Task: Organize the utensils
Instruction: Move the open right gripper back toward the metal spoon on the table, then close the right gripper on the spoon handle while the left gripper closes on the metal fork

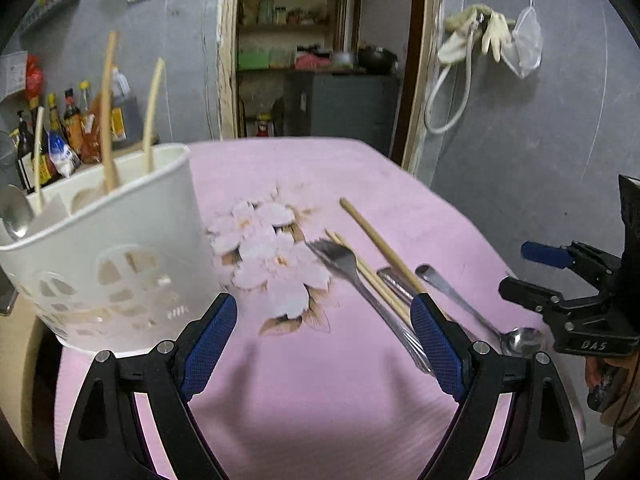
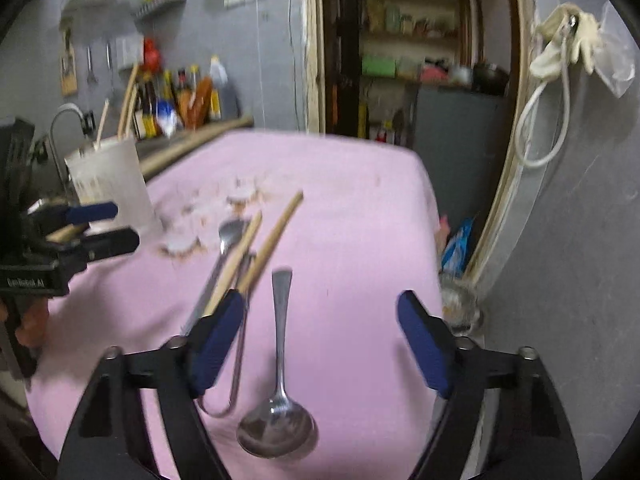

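A white perforated utensil holder (image 1: pixel 100 248) stands at the left on the pink cloth (image 1: pixel 320 392), with wooden sticks and a spoon in it. My left gripper (image 1: pixel 324 340) is open and empty over the cloth, just right of the holder. Beside its right finger lie a fork (image 1: pixel 340 260), thin chopsticks (image 1: pixel 372 280), a thick wooden stick (image 1: pixel 380 240) and a metal spoon (image 1: pixel 480 320). My right gripper (image 2: pixel 320 340) is open above that spoon (image 2: pixel 280 360), whose handle runs between the fingers untouched. The wooden sticks (image 2: pixel 272 236) and fork (image 2: pixel 224 256) lie by its left finger.
The holder (image 2: pixel 112 188) and my left gripper (image 2: pixel 100 224) show at the left of the right wrist view. Sauce bottles (image 2: pixel 180 96) line a counter behind the table. A doorway (image 1: pixel 320 60) with shelves opens beyond the far edge. A glass jar (image 2: pixel 460 304) stands off the table's right edge.
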The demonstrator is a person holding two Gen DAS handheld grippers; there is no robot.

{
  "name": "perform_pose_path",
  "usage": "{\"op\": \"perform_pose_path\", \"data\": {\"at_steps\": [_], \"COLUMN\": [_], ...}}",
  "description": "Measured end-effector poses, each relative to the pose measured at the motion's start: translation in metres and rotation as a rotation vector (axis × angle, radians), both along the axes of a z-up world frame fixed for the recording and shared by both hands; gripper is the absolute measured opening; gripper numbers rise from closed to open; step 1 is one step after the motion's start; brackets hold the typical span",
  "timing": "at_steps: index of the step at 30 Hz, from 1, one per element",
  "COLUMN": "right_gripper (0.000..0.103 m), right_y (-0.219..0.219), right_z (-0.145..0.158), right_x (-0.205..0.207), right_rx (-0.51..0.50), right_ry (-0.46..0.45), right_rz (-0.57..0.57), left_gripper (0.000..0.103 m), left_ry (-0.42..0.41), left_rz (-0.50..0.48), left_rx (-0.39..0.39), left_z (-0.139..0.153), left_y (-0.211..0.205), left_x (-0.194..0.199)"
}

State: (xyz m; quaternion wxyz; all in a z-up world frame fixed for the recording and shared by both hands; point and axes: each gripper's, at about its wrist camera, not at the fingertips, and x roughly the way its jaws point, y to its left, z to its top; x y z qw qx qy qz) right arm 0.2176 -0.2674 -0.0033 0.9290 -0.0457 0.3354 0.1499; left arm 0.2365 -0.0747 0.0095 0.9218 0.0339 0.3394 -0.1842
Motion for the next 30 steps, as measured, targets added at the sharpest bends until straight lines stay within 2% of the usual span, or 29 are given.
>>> {"op": "perform_pose_path", "data": {"at_steps": [2, 6, 9, 11, 15, 23, 25, 27, 30], "right_gripper": [0.059, 0.044, 0.035, 0.031, 0.026, 0.024, 0.019, 0.01, 0.005], "right_y": [0.003, 0.013, 0.023, 0.028, 0.031, 0.035, 0.035, 0.039, 0.041], "right_z": [-0.007, -0.015, -0.021, -0.025, -0.029, -0.033, -0.034, -0.035, -0.035], "right_x": [0.002, 0.003, 0.006, 0.009, 0.011, 0.014, 0.017, 0.02, 0.028], "right_rx": [-0.011, -0.053, -0.093, -0.123, -0.148, -0.165, -0.174, -0.204, -0.223], "right_ry": [0.04, 0.089, 0.114, 0.127, 0.137, 0.153, 0.15, 0.139, 0.131], "right_rz": [0.017, 0.052, 0.079, 0.089, 0.095, 0.105, 0.104, 0.1, 0.101], "left_gripper": [0.079, 0.054, 0.041, 0.036, 0.029, 0.025, 0.024, 0.021, 0.016], "left_ry": [0.035, 0.109, 0.156, 0.175, 0.212, 0.271, 0.285, 0.286, 0.294], "left_rz": [-0.013, -0.04, -0.059, -0.064, -0.057, -0.032, -0.028, -0.021, -0.015], "left_rx": [0.003, 0.009, 0.009, 0.009, -0.013, -0.073, -0.093, -0.105, -0.131], "left_z": [-0.004, -0.013, -0.019, -0.021, -0.025, -0.033, -0.035, -0.034, -0.032], "left_y": [-0.003, -0.011, -0.016, -0.019, -0.02, -0.019, -0.018, -0.014, -0.011], "left_x": [0.006, 0.017, 0.028, 0.035, 0.052, 0.078, 0.083, 0.089, 0.093]}}
